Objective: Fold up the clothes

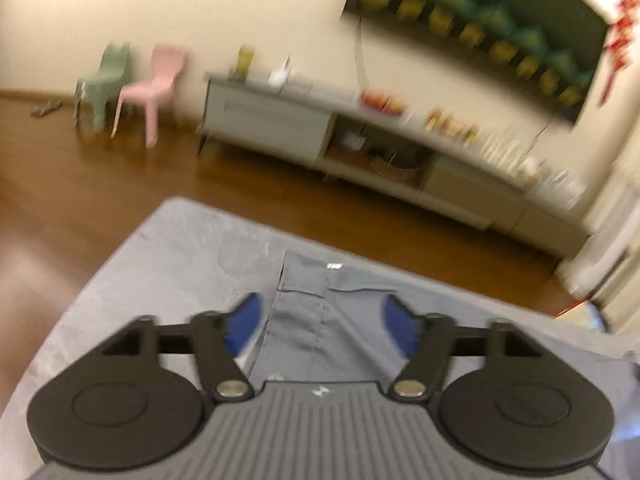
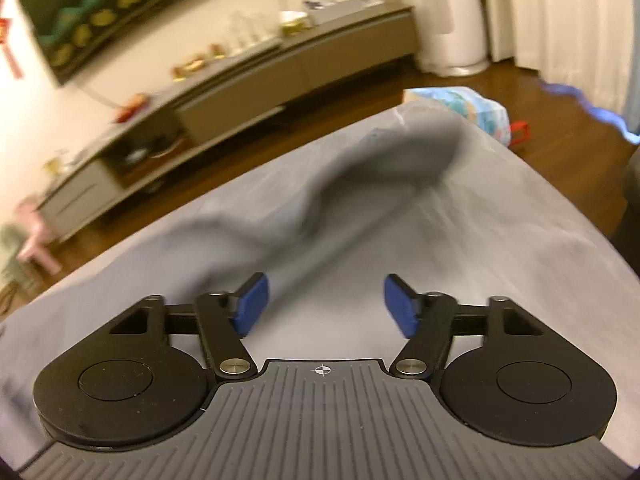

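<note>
A grey-blue garment point(image 1: 316, 280) with stitched seams lies flat on a grey covered surface point(image 1: 160, 248). My left gripper point(image 1: 324, 320) hangs just above the garment with its blue pads point(image 1: 244, 320) wide apart and nothing between them. In the right wrist view, blurred grey cloth point(image 2: 400, 240) spreads over the surface, with a dark raised fold point(image 2: 384, 172) running across it. My right gripper point(image 2: 326, 304) stands open over this cloth, and its blue pads point(image 2: 400, 304) touch nothing. Where the garment ends in this view I cannot tell.
Wooden floor point(image 1: 80, 184) surrounds the surface. A long low cabinet point(image 1: 360, 148) with clutter on top stands along the far wall, with a pink chair point(image 1: 152, 88) and a green chair point(image 1: 100, 84) to its left. A patterned plastic bag point(image 2: 472, 108) sits past the far edge.
</note>
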Demonstrator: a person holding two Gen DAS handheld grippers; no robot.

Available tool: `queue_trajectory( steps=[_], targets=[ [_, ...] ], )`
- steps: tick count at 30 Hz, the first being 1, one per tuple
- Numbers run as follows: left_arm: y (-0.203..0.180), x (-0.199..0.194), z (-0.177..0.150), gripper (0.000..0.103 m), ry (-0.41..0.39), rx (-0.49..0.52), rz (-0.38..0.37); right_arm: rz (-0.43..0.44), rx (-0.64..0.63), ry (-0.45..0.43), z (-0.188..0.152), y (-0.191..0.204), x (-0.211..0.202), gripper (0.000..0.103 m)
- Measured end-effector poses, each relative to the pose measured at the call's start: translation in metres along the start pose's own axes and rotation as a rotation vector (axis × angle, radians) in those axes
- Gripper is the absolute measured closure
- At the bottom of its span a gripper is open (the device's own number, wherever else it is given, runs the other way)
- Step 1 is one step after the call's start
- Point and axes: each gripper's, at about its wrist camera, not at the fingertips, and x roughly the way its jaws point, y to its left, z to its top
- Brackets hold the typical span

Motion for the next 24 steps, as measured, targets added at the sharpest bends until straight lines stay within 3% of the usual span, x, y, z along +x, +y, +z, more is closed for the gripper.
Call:
queue_trajectory(
  steps=[1, 4, 7, 11, 14, 16, 18, 19, 20, 21, 22, 24],
  targets=[
    [0.001, -0.014, -0.008, 0.011, -0.02, 0.01, -0.015, -0.005, -0.021, 0.001, -0.011, -0.008, -0.02, 0.024],
    [0.005, -0.04, -0.045, 0.008, -0.006, 0.064, -0.019, -0.033, -0.105, 0.043, -0.046, -0.029, -0.068, 0.019],
    [0.003, -0.038, -0.07, 0.007, 0.049, 0.073, -0.02, -0.077, -0.175, 0.098, -0.078, -0.042, -0.09, 0.019],
    [0.008, -0.035, -0.094, 0.006, 0.056, -0.002, -0.023, -0.193, -0.139, 0.056, -0.101, -0.076, -0.116, 0.016],
    [0.006, -0.03, -0.099, 0.004, 0.065, 0.002, 0.004, -0.165, -0.086, 0.122, -0.114, -0.1, -0.117, 0.016],
    [0.001, -0.025, -0.103, 0.004, 0.065, 0.012, 0.038, -0.129, -0.093, 0.178, -0.124, -0.106, -0.111, 0.018],
    [-0.008, -0.018, -0.107, 0.004, 0.082, 0.028, 0.035, -0.11, -0.137, 0.185, -0.137, -0.102, -0.11, 0.033],
    [-0.014, -0.015, -0.112, 0.008, 0.093, 0.043, 0.027, -0.109, -0.185, 0.167, -0.142, -0.095, -0.112, 0.042],
    [-0.02, -0.012, -0.116, 0.017, 0.104, 0.062, 0.021, -0.098, -0.207, 0.16, -0.146, -0.088, -0.114, 0.087],
    [-0.025, -0.009, -0.119, 0.057, 0.117, 0.09, 0.029, -0.071, -0.196, 0.153, -0.145, -0.084, -0.116, 0.103],
    [-0.028, -0.005, -0.122, 0.102, 0.141, 0.11, 0.044, -0.037, -0.173, 0.141, -0.141, -0.081, -0.117, 0.103],
    [-0.029, -0.006, -0.123, 0.103, 0.125, 0.117, 0.076, 0.038, -0.114, 0.061, -0.128, -0.076, -0.132, 0.103]
  ],
)
